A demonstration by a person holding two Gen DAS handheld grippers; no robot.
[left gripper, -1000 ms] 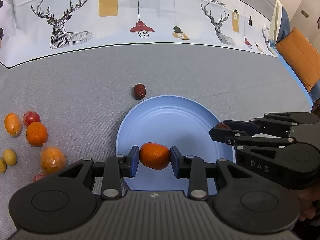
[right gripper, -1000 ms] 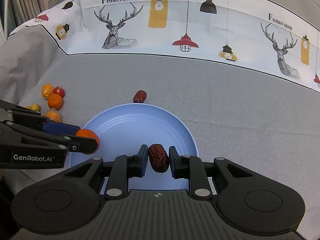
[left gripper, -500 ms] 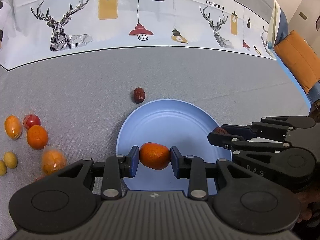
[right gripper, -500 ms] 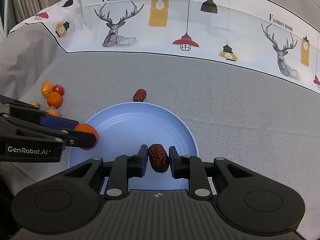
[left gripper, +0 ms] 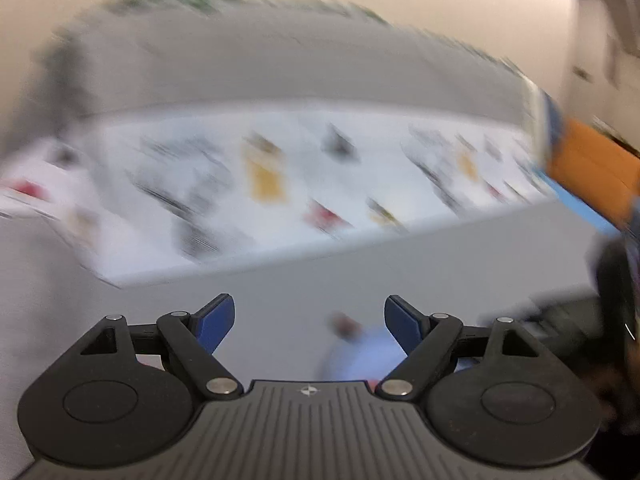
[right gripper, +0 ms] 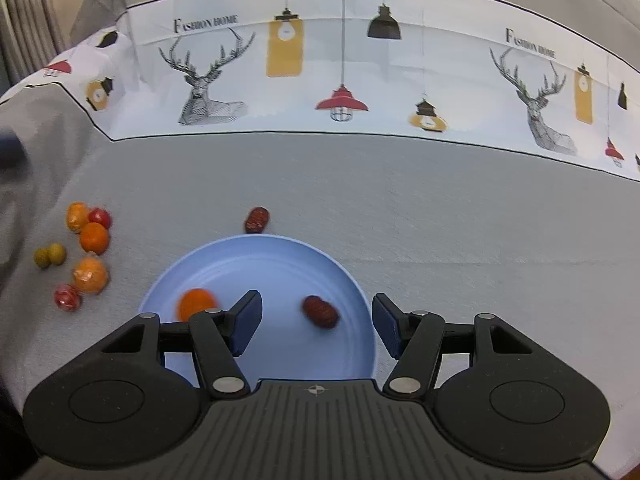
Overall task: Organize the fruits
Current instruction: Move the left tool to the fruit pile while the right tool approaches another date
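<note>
Left wrist view: everything is being smeared by motion blur. The left gripper [left gripper: 308, 322] is being held wide, its jaws having just been opening, with nothing between them. Just past its right finger, a piece of the blue plate [left gripper: 360, 354] is being glimpsed.

Right wrist view: the right gripper [right gripper: 316, 324] is being held apart too, jaws having just been opening, over the plate [right gripper: 276, 260]. A date [right gripper: 319, 311] is being seen between the fingers, untouched. An orange [right gripper: 196, 303] is lying left of the left finger. More fruit [right gripper: 89, 240] is being left further left on the cloth [right gripper: 440, 208]; another date [right gripper: 257, 219] is lying ahead, just past the plate's rim.
</note>
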